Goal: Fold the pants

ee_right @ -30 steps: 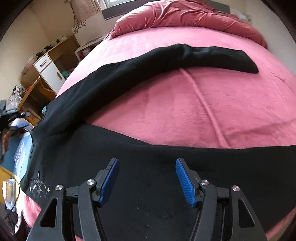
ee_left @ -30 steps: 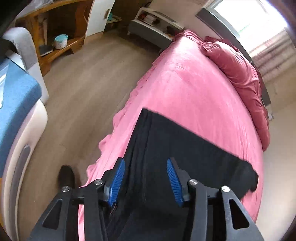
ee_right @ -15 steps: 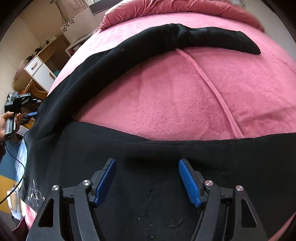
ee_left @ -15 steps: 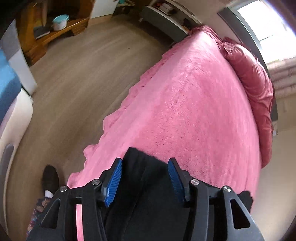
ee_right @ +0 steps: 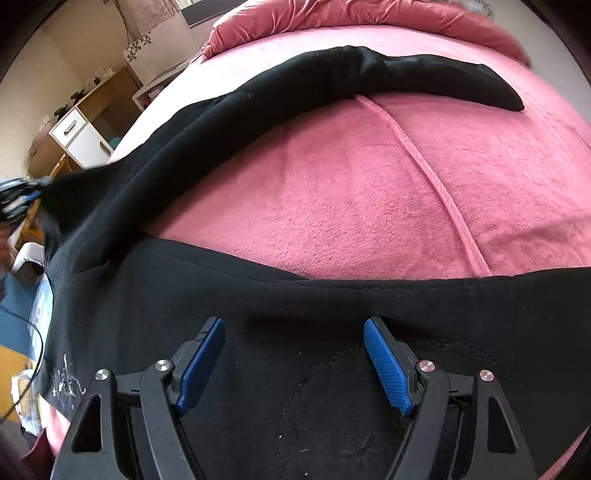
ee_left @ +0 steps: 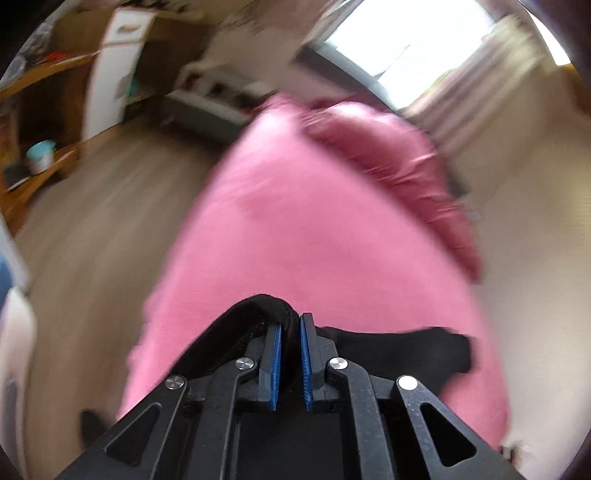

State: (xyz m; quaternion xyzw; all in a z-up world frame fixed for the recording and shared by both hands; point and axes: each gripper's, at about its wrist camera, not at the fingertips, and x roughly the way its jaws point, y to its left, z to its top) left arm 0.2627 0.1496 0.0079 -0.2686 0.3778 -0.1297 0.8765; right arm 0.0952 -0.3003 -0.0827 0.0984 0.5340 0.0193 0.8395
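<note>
Bedroom setting: a bed covered by a pink plush blanket (ee_right: 332, 192) fills most of both views, with a crumpled dark-pink duvet (ee_right: 332, 18) at the top of the right wrist view and wooden flooring (ee_left: 96, 221) at the left of the blurred left wrist view. A white-fronted wooden cabinet (ee_right: 79, 138) stands at the upper left of the right wrist view. The black fabric pants (ee_right: 258, 314) lie spread on the blanket, one leg arcing to the upper right, the other across the lower frame. The left gripper (ee_left: 290, 325) is clamped tight on a raised fold of the pants at lower centre. The right gripper (ee_right: 293, 332) hovers over the pants at bottom centre, its blue-padded jaws opening wide and gripping nothing.
</note>
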